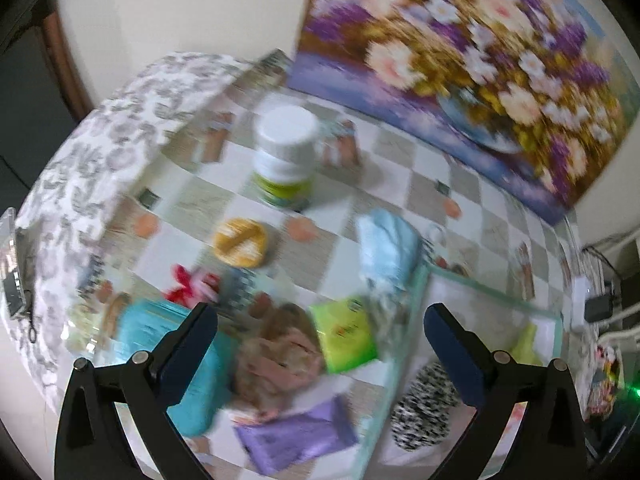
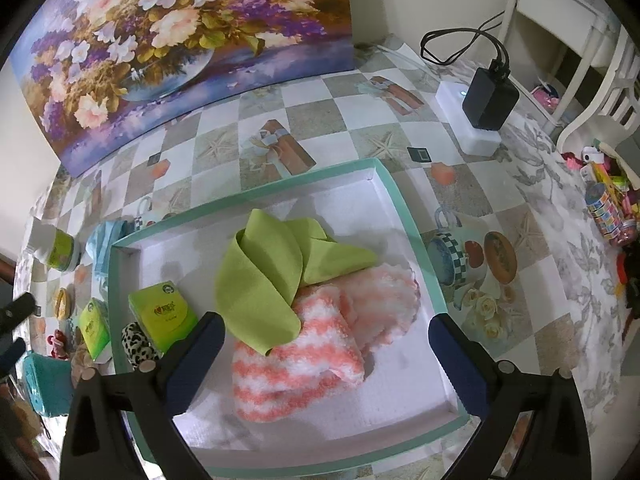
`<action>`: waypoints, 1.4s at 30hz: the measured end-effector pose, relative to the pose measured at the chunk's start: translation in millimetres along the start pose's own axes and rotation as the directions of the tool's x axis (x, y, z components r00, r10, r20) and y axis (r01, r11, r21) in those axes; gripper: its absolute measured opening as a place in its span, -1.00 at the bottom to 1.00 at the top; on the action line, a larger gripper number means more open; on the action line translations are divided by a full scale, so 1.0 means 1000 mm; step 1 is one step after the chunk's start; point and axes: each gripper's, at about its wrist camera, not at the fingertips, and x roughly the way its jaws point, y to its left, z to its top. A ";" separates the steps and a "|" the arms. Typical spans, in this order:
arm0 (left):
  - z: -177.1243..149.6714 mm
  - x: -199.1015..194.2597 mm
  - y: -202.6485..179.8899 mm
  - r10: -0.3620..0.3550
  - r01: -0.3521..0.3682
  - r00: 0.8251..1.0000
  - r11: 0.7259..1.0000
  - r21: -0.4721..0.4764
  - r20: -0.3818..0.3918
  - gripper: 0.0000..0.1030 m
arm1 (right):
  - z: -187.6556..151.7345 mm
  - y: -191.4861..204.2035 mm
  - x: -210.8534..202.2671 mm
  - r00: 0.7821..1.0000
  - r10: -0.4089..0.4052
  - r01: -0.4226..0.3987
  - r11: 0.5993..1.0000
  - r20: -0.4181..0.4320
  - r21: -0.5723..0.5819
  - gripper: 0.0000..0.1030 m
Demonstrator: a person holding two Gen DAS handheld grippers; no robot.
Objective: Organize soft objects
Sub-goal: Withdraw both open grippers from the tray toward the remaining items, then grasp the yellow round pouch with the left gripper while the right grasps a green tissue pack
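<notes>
In the right wrist view a white tray with a teal rim (image 2: 404, 208) holds a folded green cloth (image 2: 272, 276), a pink-and-white fuzzy cloth (image 2: 320, 360), a green tissue pack (image 2: 164, 314) and a leopard-print item (image 2: 136, 344). My right gripper (image 2: 326, 322) hangs open over the fuzzy cloth, holding nothing. The left wrist view is blurred. There my left gripper (image 1: 320, 310) is open and empty above a brown plush item (image 1: 276, 360), a green tissue pack (image 1: 346, 334) and a purple packet (image 1: 296, 436). A teal pouch (image 1: 180, 360) lies under its left finger.
Left of the tray lie a light blue cloth (image 1: 386, 248), a white-lidded jar (image 1: 286, 152), a yellow item (image 1: 240, 242) and a red flower piece (image 1: 188, 284). A flower painting (image 2: 160, 40) leans on the wall. A black charger (image 2: 488, 100) sits on a white power strip (image 2: 472, 132).
</notes>
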 end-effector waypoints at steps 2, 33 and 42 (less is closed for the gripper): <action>0.006 -0.003 0.016 0.025 -0.025 1.000 0.999 -0.021 0.013 1.00 | 0.000 0.002 0.000 1.000 -0.005 0.005 1.000 0.000 -0.005 1.00; 0.030 0.003 0.140 0.098 -0.106 0.994 0.965 -0.241 -0.045 1.00 | -0.018 0.169 -0.025 0.979 0.187 -0.148 0.928 0.085 -0.341 1.00; 0.035 0.019 0.126 0.088 -0.103 0.991 0.982 -0.158 -0.097 1.00 | -0.030 0.215 -0.010 0.962 0.273 -0.235 0.866 0.024 -0.441 1.00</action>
